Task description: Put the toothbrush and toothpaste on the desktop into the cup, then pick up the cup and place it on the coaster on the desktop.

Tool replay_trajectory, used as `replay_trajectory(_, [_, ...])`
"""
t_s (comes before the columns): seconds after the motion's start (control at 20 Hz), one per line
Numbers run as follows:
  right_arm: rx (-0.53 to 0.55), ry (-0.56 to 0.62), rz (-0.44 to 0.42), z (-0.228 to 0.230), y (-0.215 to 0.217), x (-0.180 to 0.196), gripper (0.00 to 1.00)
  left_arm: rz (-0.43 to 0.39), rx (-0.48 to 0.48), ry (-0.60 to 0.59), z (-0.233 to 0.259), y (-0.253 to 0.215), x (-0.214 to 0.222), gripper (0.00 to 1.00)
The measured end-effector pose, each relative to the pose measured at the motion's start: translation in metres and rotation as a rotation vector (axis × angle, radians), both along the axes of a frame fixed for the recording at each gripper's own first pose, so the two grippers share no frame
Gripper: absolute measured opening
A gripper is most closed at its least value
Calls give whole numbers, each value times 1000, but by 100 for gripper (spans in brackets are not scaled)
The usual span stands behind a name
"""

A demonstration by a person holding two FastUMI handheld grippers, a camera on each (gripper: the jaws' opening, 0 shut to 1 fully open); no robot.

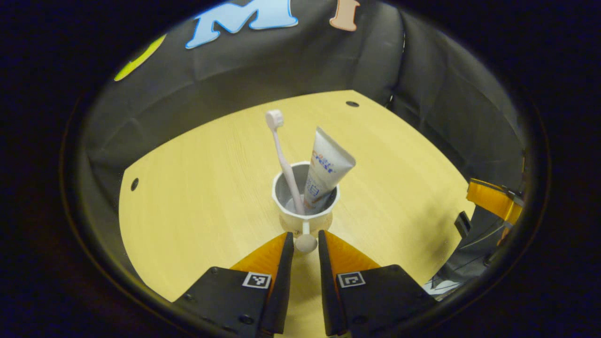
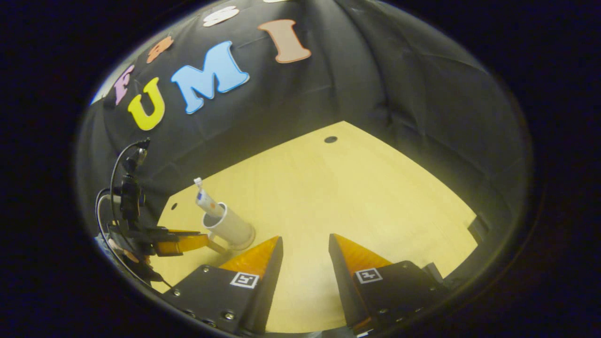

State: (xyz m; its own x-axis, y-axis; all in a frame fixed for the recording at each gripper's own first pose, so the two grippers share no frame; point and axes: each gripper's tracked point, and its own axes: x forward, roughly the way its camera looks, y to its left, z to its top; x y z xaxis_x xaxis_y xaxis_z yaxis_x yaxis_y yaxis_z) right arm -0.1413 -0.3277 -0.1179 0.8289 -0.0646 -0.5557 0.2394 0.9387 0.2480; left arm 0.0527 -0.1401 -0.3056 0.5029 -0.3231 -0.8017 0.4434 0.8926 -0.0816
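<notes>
In the left gripper view, a pale cup (image 1: 305, 202) with a grey inside stands upright near the middle of the light wooden tabletop (image 1: 197, 188). A toothbrush (image 1: 283, 157) stands in it with its long axis leaning toward 11 o'clock, the pale pink handle going down into the cup and the whitish head on top. Beside it, a white toothpaste (image 1: 326, 169) tube with blue and red print leans toward 1 o'clock, its flat crimped end up and its lower end inside the cup. The cup's handle (image 1: 306, 239) sticks out toward 6 o'clock and ends in a rounded knob. The left gripper (image 1: 306, 244) has its jaws drawn close around that handle, one finger at each side of the knob; whether both actually press on it I cannot tell.

In the right gripper view, the same cup (image 2: 230, 227) sits at about 9 o'clock on the tabletop (image 2: 357, 188), tilted by the lens toward 10 o'clock, with the toothpaste (image 2: 205, 199) poking out of its mouth. The left gripper (image 2: 206, 243) meets the cup's handle from the 9 o'clock side. The right gripper (image 2: 305, 246) hangs over bare tabletop, jaws spread wide and grasping nothing, well apart from the cup.
</notes>
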Motion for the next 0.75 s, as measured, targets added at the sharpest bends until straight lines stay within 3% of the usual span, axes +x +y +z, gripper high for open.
replay_trajectory(0.05, [-16,-23,31,11,8,8,60,18,-26,-49,23,5,-1,37])
replay_trajectory(0.15, [-48,-72,83,38,25,22,60,73,-76,-152,66,39,-28,37])
replay_trajectory(0.2, [-59,-103,107,54,34,30,60,102,-102,-210,101,35,-4,37])
replay_trajectory(0.35, [-95,-211,155,105,56,47,60,187,-171,-382,168,60,-5,37])
replay_trajectory(0.55, [-126,-362,184,178,83,59,59,277,-188,-592,243,90,9,41])
replay_trajectory(0.7, [-163,-448,198,220,100,60,59,312,-185,-701,298,109,4,37])
replay_trajectory(0.75, [-176,-477,201,232,105,58,50,321,-179,-735,313,115,0,37])
